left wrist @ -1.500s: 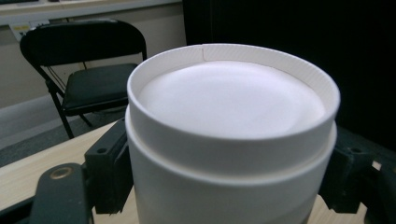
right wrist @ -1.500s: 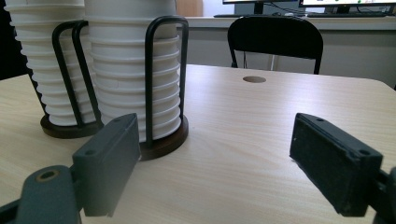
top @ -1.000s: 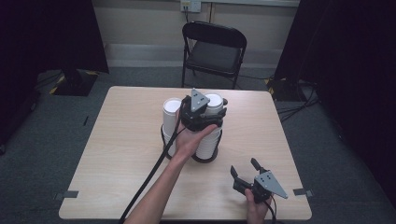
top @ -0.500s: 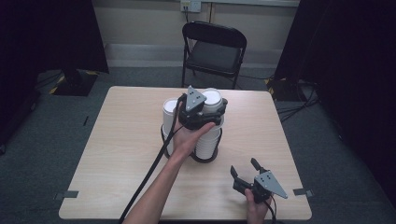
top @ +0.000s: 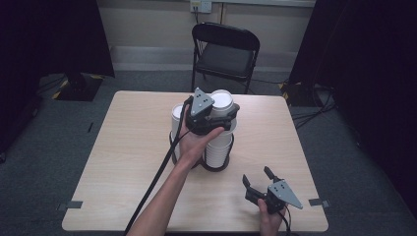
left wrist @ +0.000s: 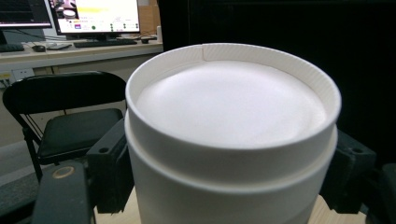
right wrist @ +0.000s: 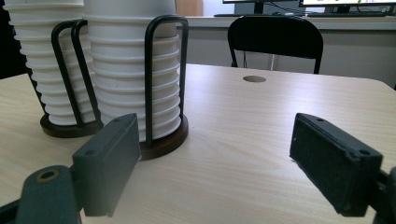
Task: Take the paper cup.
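Observation:
Two stacks of upturned white paper cups stand in black wire holders mid-table: a left stack (top: 177, 117) and a right stack (top: 219, 147). My left gripper (top: 223, 114) is shut on the top cup (top: 222, 101) of the right stack, a jaw pressing on each side of it. In the left gripper view this cup (left wrist: 231, 121) sits between the two jaws, bottom up. My right gripper (top: 258, 179) rests open near the table's front right, with nothing between its jaws. In the right gripper view, the right gripper (right wrist: 233, 163) faces the right stack (right wrist: 133, 70) and the left stack (right wrist: 44, 65).
The light wooden table (top: 128, 142) has a round cable hole (right wrist: 254, 79) near its far edge. A black folding chair (top: 226, 54) stands behind it. Each holder has a dark round base (right wrist: 163, 142). The left gripper's cable (top: 157, 177) trails along the forearm.
The left gripper and the top cup it holds have shifted slightly up and to the left. The right gripper has stayed where it was.

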`<action>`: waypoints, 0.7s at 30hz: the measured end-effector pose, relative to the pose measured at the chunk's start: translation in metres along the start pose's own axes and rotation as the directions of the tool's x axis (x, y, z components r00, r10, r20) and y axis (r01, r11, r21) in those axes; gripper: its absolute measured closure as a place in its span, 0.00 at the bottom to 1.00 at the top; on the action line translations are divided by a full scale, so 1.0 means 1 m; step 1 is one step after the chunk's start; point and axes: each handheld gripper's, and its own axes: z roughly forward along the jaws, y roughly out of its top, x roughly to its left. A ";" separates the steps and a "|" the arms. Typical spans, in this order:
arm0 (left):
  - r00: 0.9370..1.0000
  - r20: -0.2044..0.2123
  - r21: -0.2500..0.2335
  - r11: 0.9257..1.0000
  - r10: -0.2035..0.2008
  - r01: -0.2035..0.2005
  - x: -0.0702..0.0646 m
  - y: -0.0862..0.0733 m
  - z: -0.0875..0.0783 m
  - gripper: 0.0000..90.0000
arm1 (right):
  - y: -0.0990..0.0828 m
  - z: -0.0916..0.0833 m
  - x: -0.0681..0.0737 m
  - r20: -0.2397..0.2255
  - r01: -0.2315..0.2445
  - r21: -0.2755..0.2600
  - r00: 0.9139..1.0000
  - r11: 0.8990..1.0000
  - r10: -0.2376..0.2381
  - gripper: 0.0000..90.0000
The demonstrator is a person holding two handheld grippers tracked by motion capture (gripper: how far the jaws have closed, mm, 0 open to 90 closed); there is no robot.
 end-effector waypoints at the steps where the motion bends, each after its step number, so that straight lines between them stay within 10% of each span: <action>1: 1.000 0.001 -0.006 1.000 -0.001 0.001 0.000 0.001 0.000 0.23 | 0.000 0.000 0.000 0.000 -0.001 -0.001 1.000 1.000 0.001 0.17; 21: 1.000 0.020 -0.109 0.994 -0.015 0.017 0.003 0.017 -0.023 0.23 | 0.000 0.000 0.000 0.003 0.001 -0.001 1.000 1.000 -0.001 0.17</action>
